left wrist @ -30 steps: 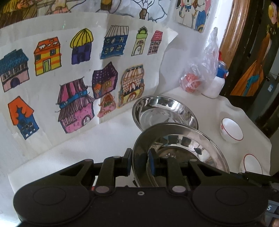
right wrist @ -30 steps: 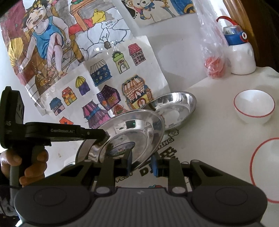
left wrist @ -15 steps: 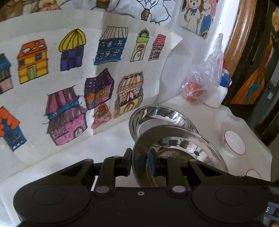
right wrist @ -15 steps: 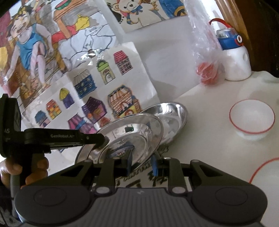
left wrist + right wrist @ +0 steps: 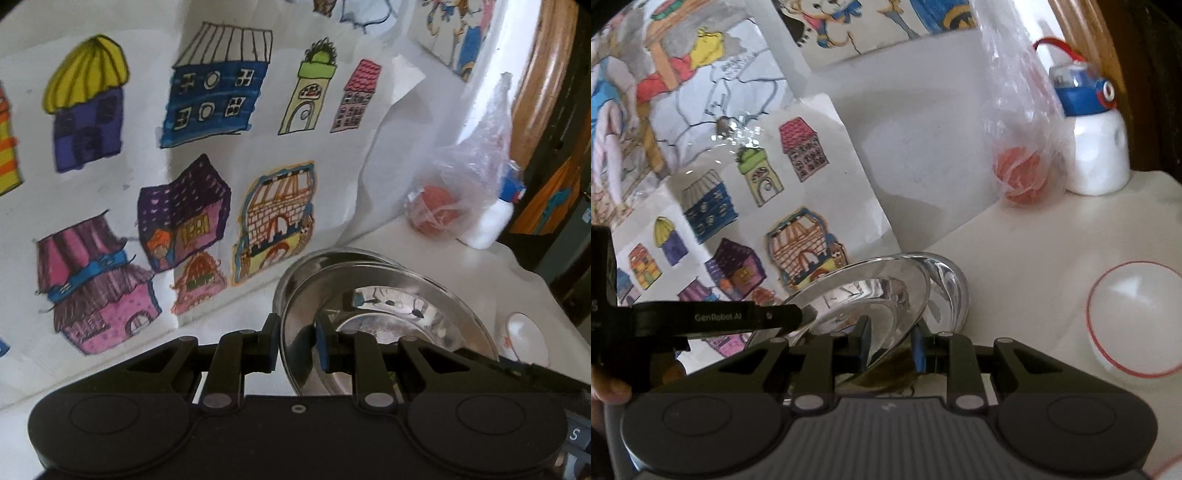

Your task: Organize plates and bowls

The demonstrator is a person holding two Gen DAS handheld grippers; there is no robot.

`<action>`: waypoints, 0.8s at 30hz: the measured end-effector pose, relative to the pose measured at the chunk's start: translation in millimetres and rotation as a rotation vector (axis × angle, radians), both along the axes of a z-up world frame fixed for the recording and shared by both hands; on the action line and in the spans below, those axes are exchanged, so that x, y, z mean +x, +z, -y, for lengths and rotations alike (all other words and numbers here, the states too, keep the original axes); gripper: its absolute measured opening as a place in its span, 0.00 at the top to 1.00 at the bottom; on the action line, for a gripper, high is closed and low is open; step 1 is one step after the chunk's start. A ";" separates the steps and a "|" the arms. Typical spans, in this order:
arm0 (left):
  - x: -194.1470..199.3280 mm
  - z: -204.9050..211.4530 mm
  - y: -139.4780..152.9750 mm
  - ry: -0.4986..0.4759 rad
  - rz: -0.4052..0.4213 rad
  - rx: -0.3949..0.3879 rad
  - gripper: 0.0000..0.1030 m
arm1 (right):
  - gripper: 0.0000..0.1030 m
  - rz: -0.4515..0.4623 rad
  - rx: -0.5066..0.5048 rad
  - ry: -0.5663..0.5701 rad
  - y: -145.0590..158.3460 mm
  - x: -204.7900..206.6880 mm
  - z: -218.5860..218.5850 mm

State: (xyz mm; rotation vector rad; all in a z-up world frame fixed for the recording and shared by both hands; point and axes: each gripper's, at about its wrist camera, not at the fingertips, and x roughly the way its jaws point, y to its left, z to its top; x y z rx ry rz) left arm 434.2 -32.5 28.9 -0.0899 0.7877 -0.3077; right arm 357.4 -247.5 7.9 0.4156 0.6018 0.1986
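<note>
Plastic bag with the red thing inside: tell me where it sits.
The plastic bag stands at the table's far right, against the wall, directly left of the white bottle, beyond the steel plates.

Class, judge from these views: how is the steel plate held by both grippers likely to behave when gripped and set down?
The steel plate looks rigid, probably holding shape. Its polished, mirror-like rim may slip in the left gripper and right gripper. Tilted over the second plate, it could slide.
</note>
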 end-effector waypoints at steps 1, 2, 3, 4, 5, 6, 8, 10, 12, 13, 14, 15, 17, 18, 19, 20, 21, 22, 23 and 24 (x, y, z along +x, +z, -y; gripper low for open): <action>2.4 0.5 -2.2 0.003 0.008 0.008 0.79 | 0.74 -0.009 0.001 -0.001 -2.6 3.5 -0.2; 5.2 1.2 -4.6 0.007 0.014 0.015 0.79 | 0.74 -0.016 0.001 -0.001 -5.2 6.0 -0.3; 8.2 2.3 -6.9 0.010 0.016 0.017 0.79 | 0.74 -0.018 -0.003 -0.001 -6.7 7.6 -0.8; 10.8 3.2 -9.9 0.013 0.013 0.019 0.79 | 0.74 -0.017 -0.009 -0.003 -7.6 8.7 -1.2; 13.2 4.0 -12.9 0.016 0.010 0.021 0.79 | 0.74 -0.012 -0.015 -0.008 -8.0 9.4 -1.4; 14.7 4.8 -15.1 0.018 0.011 0.021 0.79 | 0.74 -0.005 -0.020 -0.014 -7.7 10.2 -1.6; 16.6 6.3 -18.8 0.020 0.013 0.014 0.79 | 0.74 0.008 -0.033 -0.026 -7.8 11.7 -1.6; 16.9 8.3 -21.1 0.018 0.019 0.013 0.79 | 0.74 0.013 -0.042 -0.035 -8.6 13.1 -1.4; 16.3 12.1 -22.4 0.016 0.032 0.026 0.78 | 0.74 0.010 -0.057 -0.042 -10.6 14.8 -2.3; 15.8 14.9 -22.8 0.016 0.041 0.036 0.78 | 0.74 0.009 -0.061 -0.045 -11.1 15.5 -2.4; 15.1 16.9 -23.2 0.015 0.047 0.046 0.78 | 0.74 0.008 -0.067 -0.049 -12.0 16.6 -2.8; 14.4 18.8 -23.4 0.014 0.053 0.056 0.78 | 0.74 0.008 -0.069 -0.050 -12.6 17.1 -2.3; 15.0 21.9 -25.5 0.012 0.057 0.069 0.78 | 0.74 0.013 -0.075 -0.050 -13.4 18.1 -2.4; 14.7 22.1 -26.0 0.013 0.061 0.072 0.78 | 0.74 0.016 -0.085 -0.050 -13.4 18.5 -3.4; 14.9 22.7 -26.7 0.014 0.063 0.076 0.78 | 0.74 0.018 -0.094 -0.051 -13.2 18.9 -4.6; 15.5 22.4 -27.1 0.015 0.062 0.077 0.78 | 0.74 0.021 -0.105 -0.049 -13.2 19.0 -5.8; 14.6 22.0 -26.8 0.017 0.063 0.076 0.78 | 0.74 0.023 -0.114 -0.048 -13.4 19.2 -7.0; 14.8 22.1 -26.9 0.020 0.064 0.076 0.78 | 0.74 0.025 -0.125 -0.046 -13.4 19.9 -8.1; 15.2 22.6 -27.2 0.024 0.063 0.079 0.78 | 0.74 0.028 -0.136 -0.044 -13.5 20.2 -9.5; 15.3 23.3 -28.2 0.028 0.063 0.084 0.77 | 0.74 0.030 -0.144 -0.043 -13.4 20.4 -10.1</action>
